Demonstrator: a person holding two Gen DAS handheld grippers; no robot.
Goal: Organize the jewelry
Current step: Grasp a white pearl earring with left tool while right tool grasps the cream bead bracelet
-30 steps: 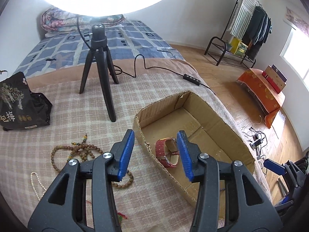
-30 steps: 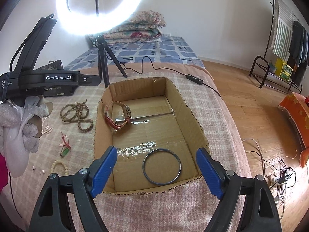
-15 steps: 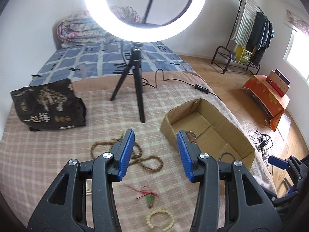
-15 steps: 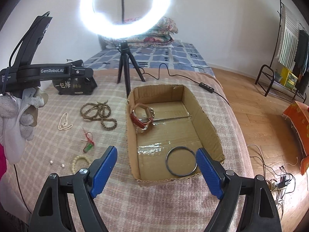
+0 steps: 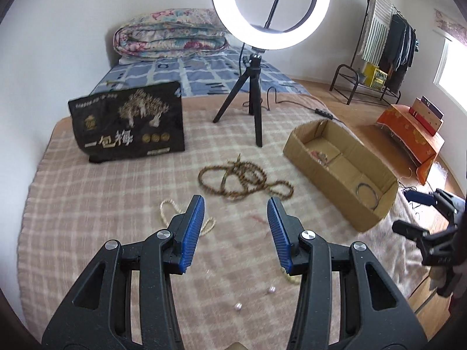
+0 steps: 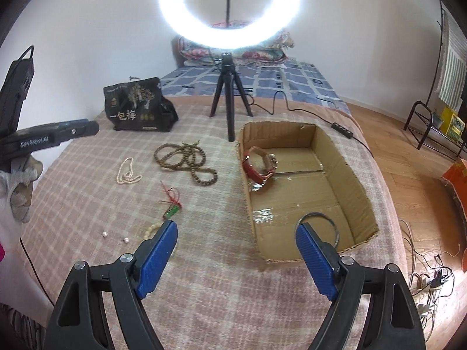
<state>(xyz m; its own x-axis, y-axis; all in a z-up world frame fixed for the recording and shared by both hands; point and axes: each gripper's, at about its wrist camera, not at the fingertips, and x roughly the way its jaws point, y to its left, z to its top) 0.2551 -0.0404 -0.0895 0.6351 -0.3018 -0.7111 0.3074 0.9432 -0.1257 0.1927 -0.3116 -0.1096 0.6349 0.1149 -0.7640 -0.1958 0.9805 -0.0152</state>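
A cardboard box [image 6: 347, 172] [image 5: 309, 157] lies on the checked blanket and holds a red-strapped watch [image 6: 258, 167] and a dark bangle [image 6: 331, 224] [image 5: 366, 191]. On the blanket to its left lie a brown bead necklace [image 6: 186, 160] [image 5: 245, 176], a white pearl strand [image 6: 127, 172] [image 5: 166, 210], a green charm on red string [image 6: 172, 207], a cream bead bracelet [image 6: 151, 230] and two loose pearls [image 6: 115, 236]. My left gripper [image 5: 235, 233] is open and empty above the blanket, short of the brown beads. My right gripper [image 6: 236, 258] is open and empty, at the box's near left corner.
A ring light on a black tripod [image 6: 229, 96] [image 5: 254, 99] stands behind the box. A black printed bag [image 5: 128, 122] [image 6: 137, 108] sits at the back left. The blanket's right edge drops to a wooden floor with cables [image 6: 429, 274].
Both grippers have pulled back and swung left, away from the box. The left one has left the watch in the box and now faces the loose beads.
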